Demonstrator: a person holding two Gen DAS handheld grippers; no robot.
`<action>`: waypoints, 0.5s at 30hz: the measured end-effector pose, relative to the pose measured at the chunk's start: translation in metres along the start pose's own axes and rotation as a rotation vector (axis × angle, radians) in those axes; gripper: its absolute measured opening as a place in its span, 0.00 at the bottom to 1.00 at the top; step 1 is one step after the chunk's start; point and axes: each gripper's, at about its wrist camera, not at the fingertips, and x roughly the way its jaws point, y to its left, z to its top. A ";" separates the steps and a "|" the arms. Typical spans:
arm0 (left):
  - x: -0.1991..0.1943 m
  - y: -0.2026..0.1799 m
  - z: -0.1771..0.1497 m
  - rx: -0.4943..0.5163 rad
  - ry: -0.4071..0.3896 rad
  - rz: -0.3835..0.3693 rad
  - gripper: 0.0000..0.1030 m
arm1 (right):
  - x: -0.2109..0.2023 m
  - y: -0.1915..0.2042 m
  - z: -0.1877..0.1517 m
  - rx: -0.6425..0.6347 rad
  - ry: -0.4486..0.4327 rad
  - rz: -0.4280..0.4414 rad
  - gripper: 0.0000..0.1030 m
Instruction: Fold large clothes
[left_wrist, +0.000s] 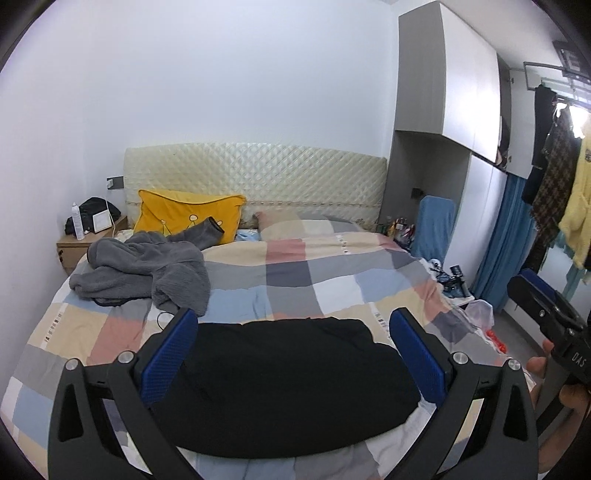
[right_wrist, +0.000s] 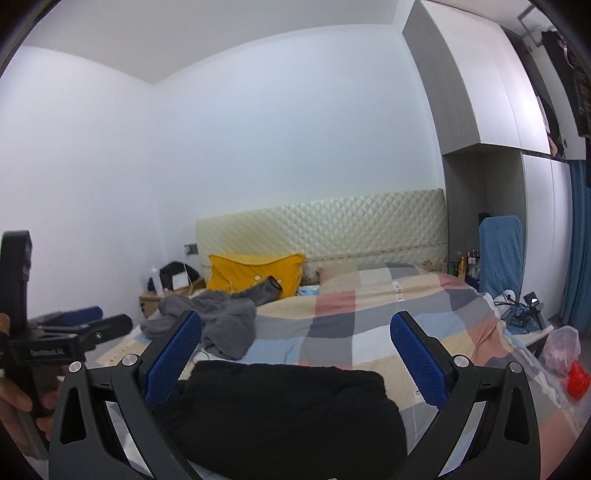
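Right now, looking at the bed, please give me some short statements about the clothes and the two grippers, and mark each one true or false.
1. The black garment lies folded on the checked duvet. True.
2. The left gripper is shut on the black garment. False: its jaws are wide open and hold nothing.
3. The grey garment lies crumpled near the yellow pillow. True.
4. The right gripper grips the grey garment. False: it is open and empty.
5. The yellow pillow lies on the floor. False: it leans against the headboard.
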 end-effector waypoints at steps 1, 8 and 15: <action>-0.002 0.000 -0.002 -0.001 -0.004 -0.004 1.00 | -0.011 0.001 -0.002 0.010 -0.017 0.006 1.00; -0.021 -0.011 -0.037 0.010 -0.001 0.008 1.00 | -0.053 0.012 -0.020 0.003 -0.046 -0.004 1.00; -0.031 -0.013 -0.052 -0.015 0.006 0.014 1.00 | -0.072 0.017 -0.041 -0.002 -0.049 -0.075 1.00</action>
